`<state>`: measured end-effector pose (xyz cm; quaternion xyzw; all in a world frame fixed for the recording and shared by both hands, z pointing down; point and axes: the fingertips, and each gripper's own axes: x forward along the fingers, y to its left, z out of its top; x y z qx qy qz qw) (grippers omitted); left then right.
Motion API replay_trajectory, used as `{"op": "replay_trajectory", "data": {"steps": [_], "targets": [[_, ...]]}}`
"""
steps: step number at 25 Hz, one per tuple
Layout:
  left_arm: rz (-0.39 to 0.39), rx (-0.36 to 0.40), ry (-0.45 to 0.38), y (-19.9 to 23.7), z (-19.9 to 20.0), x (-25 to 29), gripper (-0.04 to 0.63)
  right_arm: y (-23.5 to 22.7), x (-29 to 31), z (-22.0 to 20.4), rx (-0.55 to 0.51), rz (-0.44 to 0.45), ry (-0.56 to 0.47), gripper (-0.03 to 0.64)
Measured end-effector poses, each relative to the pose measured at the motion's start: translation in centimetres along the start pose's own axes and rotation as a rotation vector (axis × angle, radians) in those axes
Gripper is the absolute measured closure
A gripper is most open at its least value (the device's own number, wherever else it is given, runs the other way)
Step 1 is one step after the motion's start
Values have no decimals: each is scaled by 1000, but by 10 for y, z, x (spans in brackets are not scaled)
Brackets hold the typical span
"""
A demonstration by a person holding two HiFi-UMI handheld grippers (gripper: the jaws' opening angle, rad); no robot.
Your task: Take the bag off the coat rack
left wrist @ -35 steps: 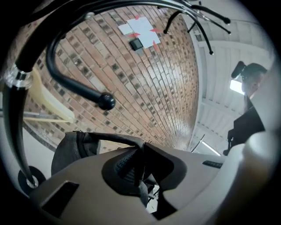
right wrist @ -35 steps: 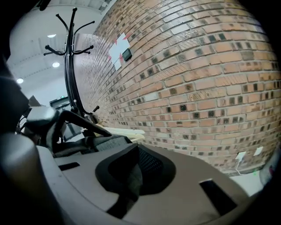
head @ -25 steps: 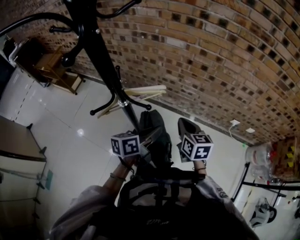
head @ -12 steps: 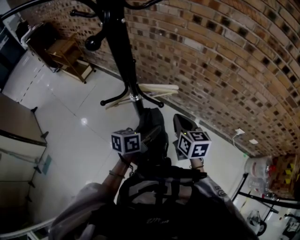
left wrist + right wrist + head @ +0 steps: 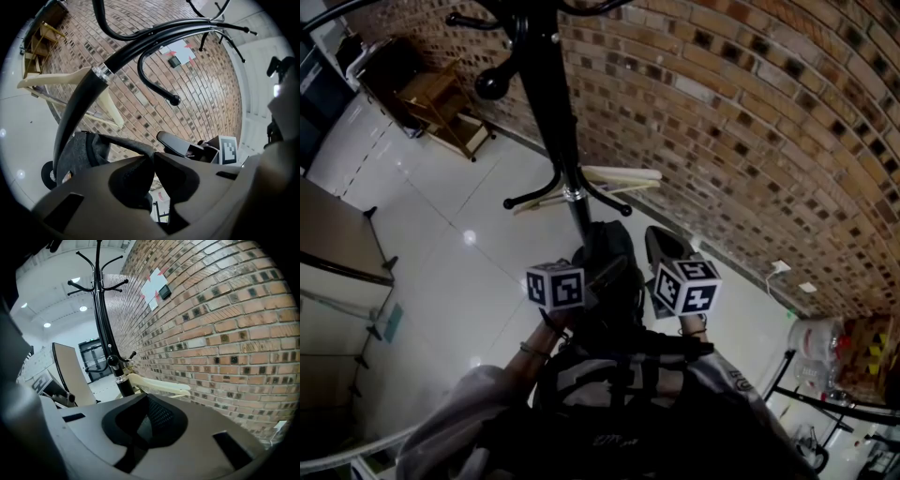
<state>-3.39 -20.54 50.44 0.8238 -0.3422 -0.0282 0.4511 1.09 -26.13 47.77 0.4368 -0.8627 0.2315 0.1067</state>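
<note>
The black coat rack [image 5: 553, 112] stands against the brick wall, its pole and curved hooks also showing in the left gripper view [image 5: 79, 108] and the right gripper view [image 5: 105, 333]. A dark grey bag [image 5: 607, 258] hangs low beside the pole, between my two grippers. My left gripper [image 5: 609, 270] is shut on the bag's black strap [image 5: 122, 145], which runs from the bag [image 5: 79, 152] into the jaws [image 5: 152, 157]. My right gripper [image 5: 654, 239] is just right of the bag, jaws together [image 5: 146, 398], with nothing seen in them.
A cream wooden frame [image 5: 609, 178] leans at the wall by the rack's foot. A wooden shelf unit [image 5: 441, 108] stands far left and a table [image 5: 337, 244] at the left edge. A metal stand with packets [image 5: 853, 347] is at the right. The floor [image 5: 469, 206] is glossy white.
The head view has swung, so the rack's pole now sits further right and more upright. Both grippers and the bag keep about the same places, the left still on the strap.
</note>
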Motion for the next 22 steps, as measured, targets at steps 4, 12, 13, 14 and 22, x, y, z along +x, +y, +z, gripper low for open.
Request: {"op": "replay_trajectory", "data": {"steps": [4, 12, 13, 14, 22], "targets": [[-12, 6, 25, -6, -7, 4, 551, 0, -1, -2, -2, 0, 6, 611], [-11, 12, 50, -9, -16, 6, 551, -1, -3, -8, -5, -1, 17, 611], [-10, 13, 52, -9, -16, 6, 551, -1, -3, -7, -7, 1, 17, 611], [-8, 14, 53, -10, -16, 6, 551, -1, -3, -7, -9, 2, 17, 611], [-6, 4, 67, -9, -21, 9, 551, -1, -2, -9, -17, 8, 23, 611]]}}
